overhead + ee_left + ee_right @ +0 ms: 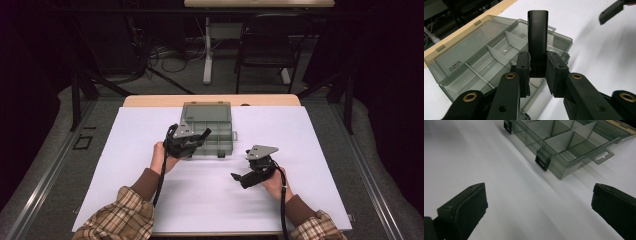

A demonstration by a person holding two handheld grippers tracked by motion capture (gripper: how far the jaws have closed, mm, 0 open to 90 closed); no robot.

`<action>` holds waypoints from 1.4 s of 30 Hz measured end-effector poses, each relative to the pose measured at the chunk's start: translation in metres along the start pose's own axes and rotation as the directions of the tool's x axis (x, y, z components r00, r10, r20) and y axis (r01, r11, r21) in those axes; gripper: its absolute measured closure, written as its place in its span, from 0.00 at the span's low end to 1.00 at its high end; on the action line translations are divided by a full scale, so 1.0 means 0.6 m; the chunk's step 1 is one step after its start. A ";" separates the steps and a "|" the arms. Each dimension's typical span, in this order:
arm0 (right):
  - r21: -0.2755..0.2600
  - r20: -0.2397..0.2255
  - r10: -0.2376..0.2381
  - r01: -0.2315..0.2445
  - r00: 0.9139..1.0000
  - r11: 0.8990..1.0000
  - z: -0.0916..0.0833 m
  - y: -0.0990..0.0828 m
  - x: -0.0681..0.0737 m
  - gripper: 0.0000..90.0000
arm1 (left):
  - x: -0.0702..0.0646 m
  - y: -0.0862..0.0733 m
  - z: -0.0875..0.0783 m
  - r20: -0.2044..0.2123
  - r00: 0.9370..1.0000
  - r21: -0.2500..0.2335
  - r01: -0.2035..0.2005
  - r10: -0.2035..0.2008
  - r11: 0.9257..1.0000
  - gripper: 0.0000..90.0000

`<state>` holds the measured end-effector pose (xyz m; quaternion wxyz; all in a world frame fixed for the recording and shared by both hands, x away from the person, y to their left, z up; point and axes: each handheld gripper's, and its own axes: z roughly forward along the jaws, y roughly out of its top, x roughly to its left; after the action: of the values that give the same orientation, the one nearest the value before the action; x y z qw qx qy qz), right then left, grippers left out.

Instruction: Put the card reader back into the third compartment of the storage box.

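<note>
Over the near left part of the open box (499, 50), the left gripper (537, 72) pinches a black bar (538, 37) by its lower end. The bar's long axis runs straight out from the claw toward the divided compartments, which lie just below and beyond its tip. Well apart to the right, the right gripper (536, 202) hovers above the white sheet (210, 195), jaws spread and holding nothing. So the left hand is the nearer one for setting the bar into a compartment.
</note>
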<state>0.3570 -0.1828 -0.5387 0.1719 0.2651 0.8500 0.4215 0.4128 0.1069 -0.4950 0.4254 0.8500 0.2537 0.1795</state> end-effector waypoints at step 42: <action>0.024 0.001 -0.003 0.003 1.000 1.000 0.003 -0.001 -0.001 0.00 | 0.045 0.033 0.087 -0.109 0.984 0.035 0.145 -0.141 0.989 0.81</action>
<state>0.3582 -0.1824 -0.5401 0.1698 0.2661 0.8553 0.4108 0.4672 0.0793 -0.5066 0.4049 0.8276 0.3402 0.1882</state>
